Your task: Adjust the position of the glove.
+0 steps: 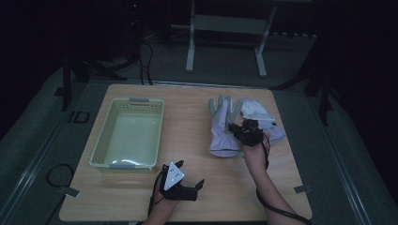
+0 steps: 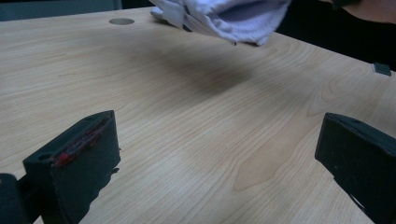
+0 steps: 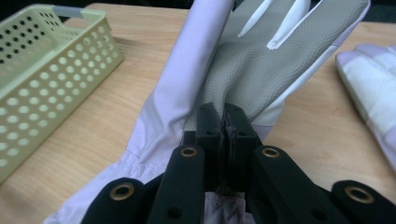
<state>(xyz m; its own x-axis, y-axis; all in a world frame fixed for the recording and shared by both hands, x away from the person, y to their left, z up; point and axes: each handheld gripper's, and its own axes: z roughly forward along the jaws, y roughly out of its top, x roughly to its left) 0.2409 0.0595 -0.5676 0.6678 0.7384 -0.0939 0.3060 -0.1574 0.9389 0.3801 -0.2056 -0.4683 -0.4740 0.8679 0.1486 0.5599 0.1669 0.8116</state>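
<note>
Now the glove (image 3: 261, 60) sits pinched in the right claw (image 3: 223, 122).

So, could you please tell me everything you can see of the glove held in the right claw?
The glove is pale lilac fabric with a grey, textured palm and white strips between its fingers. The right claw is shut on its palm fabric near the cuff. It stretches away from the claw toward its fingers above the wooden table, beside a second glove.
</note>
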